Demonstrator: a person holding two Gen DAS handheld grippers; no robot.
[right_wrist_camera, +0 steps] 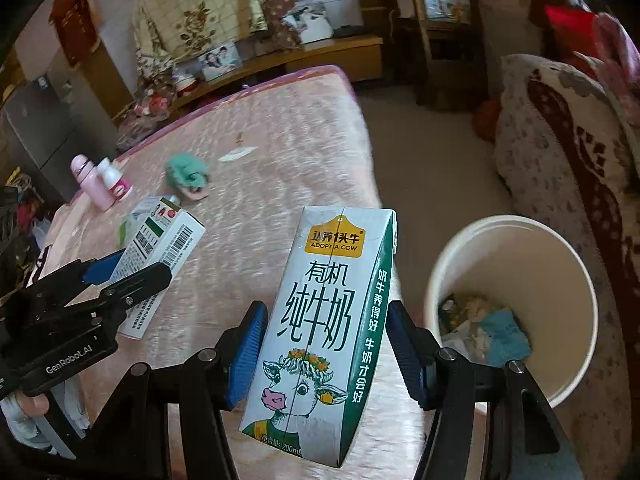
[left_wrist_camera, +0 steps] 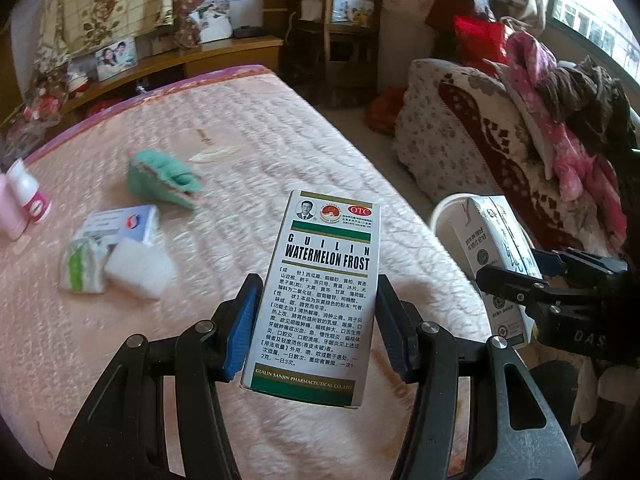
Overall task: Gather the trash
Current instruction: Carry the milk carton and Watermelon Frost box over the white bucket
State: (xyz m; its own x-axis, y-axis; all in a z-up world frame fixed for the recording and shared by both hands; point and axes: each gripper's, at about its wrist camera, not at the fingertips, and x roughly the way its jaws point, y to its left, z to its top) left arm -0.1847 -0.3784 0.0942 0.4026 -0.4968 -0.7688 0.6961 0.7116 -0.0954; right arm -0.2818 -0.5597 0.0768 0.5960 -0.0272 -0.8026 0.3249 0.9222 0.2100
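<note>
Trash is held above the pink quilted bed (right_wrist_camera: 280, 152): white milk carton (right_wrist_camera: 320, 320) clamped in right gripper (right_wrist_camera: 324, 344), medicine box (left_wrist_camera: 316, 292) in left gripper (left_wrist_camera: 316, 324); either could be dropped beside the white bin (right_wrist_camera: 576, 276) if released early.

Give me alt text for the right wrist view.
The right gripper holds a milk carton upright in its jaws above a pink bed, beside a white bin with trash already inside. At left, the left gripper holds a medicine box.
</note>
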